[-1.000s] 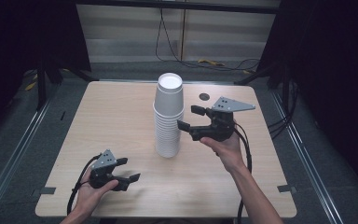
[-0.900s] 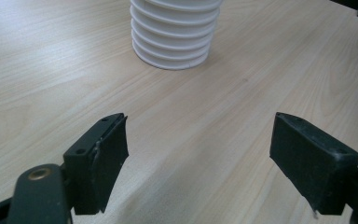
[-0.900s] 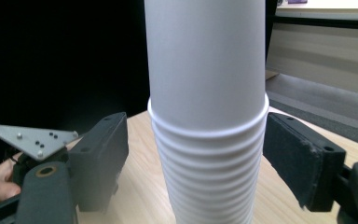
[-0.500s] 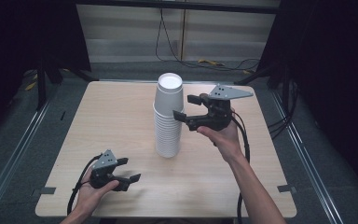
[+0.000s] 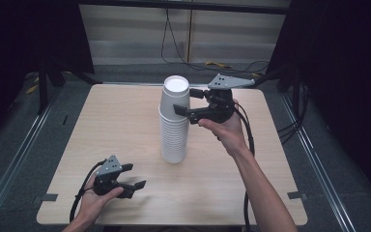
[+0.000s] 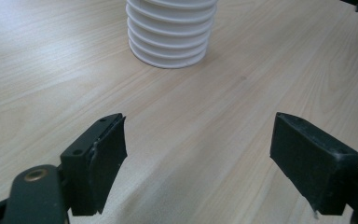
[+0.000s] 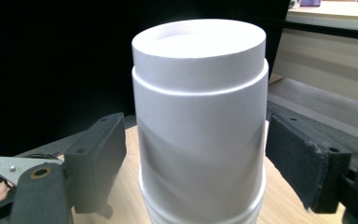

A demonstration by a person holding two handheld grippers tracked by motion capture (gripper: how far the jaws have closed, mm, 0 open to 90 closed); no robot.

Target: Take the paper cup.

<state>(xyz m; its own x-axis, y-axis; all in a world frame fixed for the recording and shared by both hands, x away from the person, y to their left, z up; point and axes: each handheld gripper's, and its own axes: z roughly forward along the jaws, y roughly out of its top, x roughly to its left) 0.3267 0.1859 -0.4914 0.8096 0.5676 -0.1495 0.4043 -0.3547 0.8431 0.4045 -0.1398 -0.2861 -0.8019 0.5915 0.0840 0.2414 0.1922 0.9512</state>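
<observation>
Since a second ago the right tool (image 5: 187, 100) has risen and moved in from beside the middle of the cup stack (image 5: 174, 121) to its top, while the left tool (image 5: 131, 176) has stayed low at the counter's near left corner. The right tool's jaws are spread apart, one on each side of the topmost cup (image 7: 200, 116), with a gap left on both sides, so nothing is clamped. That cup sits upside down, its flat bottom facing up, nested over the cups below. The stack stands upright near the middle of the counter (image 5: 121, 121). The left tool (image 6: 198, 154) is released too, its jaws wide over bare wood, pointing toward the foot of the stack (image 6: 170, 35), which stands well apart from it.
</observation>
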